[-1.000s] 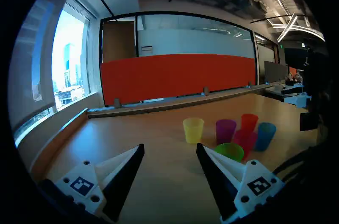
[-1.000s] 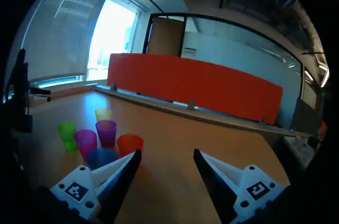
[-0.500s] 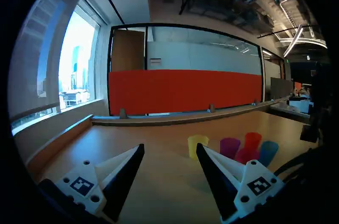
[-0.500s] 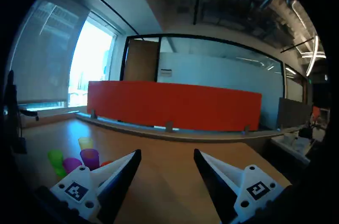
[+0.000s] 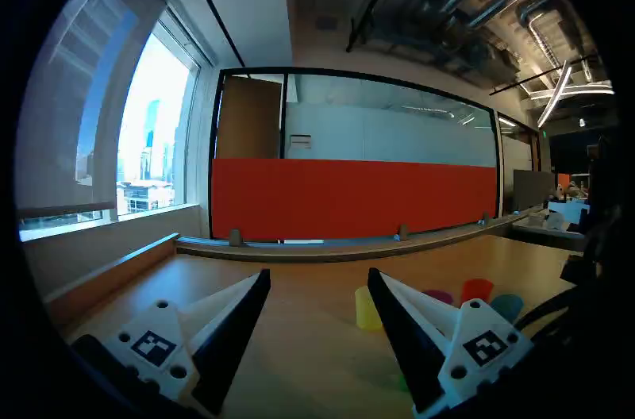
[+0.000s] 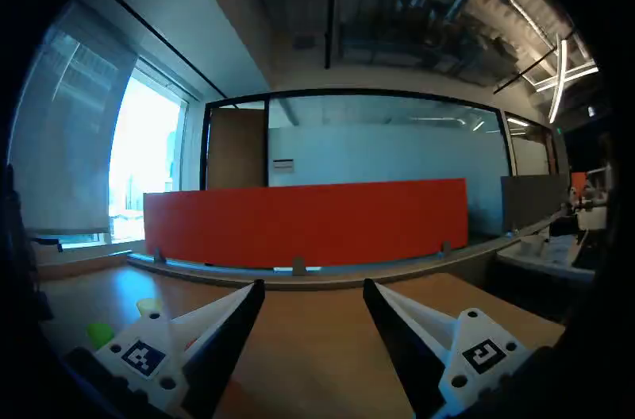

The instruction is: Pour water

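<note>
the left gripper (image 5: pixel 317 272) stands wide apart, holding nothing. a yellow cup (image 5: pixel 365 309) stands on the wooden table (image 5: pixel 309 340) partly behind its right-hand finger, and beyond that finger are 3 more: a purple cup (image 5: pixel 439 294), a red cup (image 5: pixel 476 290) and a blue cup (image 5: pixel 508 306). the right gripper (image 6: pixel 313 284) is also wide and empty; a green cup (image 6: pixel 99 333) and the yellow cup (image 6: pixel 148 305) sit past its left-hand finger. an orange partition (image 5: pixel 349 197) lines the table's far edge.
</note>
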`<state>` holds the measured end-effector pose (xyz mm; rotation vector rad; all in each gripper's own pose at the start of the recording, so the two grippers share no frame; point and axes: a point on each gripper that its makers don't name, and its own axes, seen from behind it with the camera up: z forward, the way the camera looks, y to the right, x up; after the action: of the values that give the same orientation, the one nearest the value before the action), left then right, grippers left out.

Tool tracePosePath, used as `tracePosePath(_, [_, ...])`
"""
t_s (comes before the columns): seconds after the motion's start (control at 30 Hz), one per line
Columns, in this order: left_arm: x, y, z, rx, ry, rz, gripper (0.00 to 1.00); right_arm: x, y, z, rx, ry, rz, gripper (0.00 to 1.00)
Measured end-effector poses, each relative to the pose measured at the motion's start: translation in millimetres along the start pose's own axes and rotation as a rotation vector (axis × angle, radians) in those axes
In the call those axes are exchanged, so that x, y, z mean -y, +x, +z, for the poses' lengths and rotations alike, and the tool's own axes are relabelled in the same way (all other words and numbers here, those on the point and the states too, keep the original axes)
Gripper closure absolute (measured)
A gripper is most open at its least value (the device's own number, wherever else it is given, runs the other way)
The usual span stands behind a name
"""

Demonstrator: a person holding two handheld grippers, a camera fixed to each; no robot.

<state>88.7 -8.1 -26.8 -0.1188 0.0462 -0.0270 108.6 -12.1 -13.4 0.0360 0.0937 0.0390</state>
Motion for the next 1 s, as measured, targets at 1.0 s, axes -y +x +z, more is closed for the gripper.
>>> tracePosePath(1.0, [8.1, 8.8, 12.8, -0.087, 0.085, 0.015, 0.10, 4.3, -14.4, -2.6, 0.055, -0.009, -0.052, 0.03])
